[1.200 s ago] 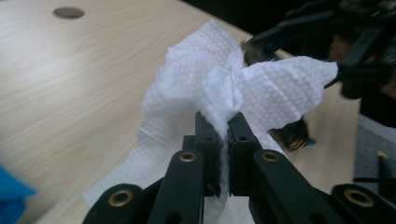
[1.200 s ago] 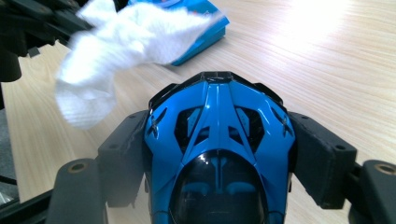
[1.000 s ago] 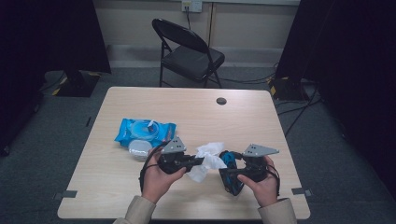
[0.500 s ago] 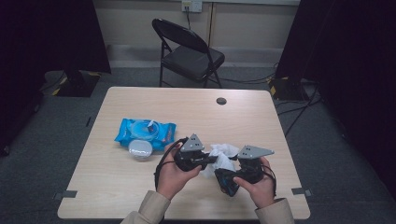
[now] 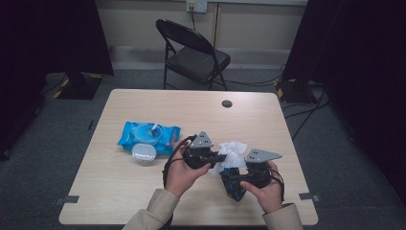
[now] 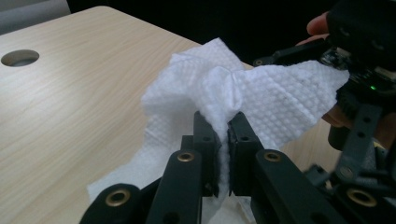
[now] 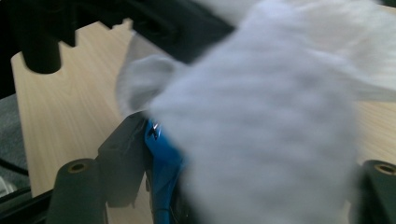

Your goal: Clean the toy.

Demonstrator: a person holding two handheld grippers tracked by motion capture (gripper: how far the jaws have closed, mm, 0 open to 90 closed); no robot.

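My left gripper (image 6: 223,123) is shut on a white textured wipe (image 6: 280,102), pinching a fold of it between the pads. In the high view the left gripper (image 5: 221,157) holds the wipe (image 5: 233,149) just above the table's front middle, against my right gripper (image 5: 233,184). The right gripper (image 7: 252,154) is shut on a blue object (image 7: 163,172) whose shape I cannot make out. The wipe (image 7: 261,116) drapes over that object and hides most of it. The blue object (image 5: 233,173) peeks out below the wipe.
A blue pack of wipes (image 5: 148,135) lies on the wooden table (image 5: 95,191) at the left, with a round white lid (image 5: 143,153) at its near edge. A cable hole (image 5: 227,103) sits at the back. A folding chair (image 5: 191,52) stands behind the table.
My left hand has carried the wipe to the right and slightly up, bringing it against the right gripper and over the blue object. The right hand has stayed put.
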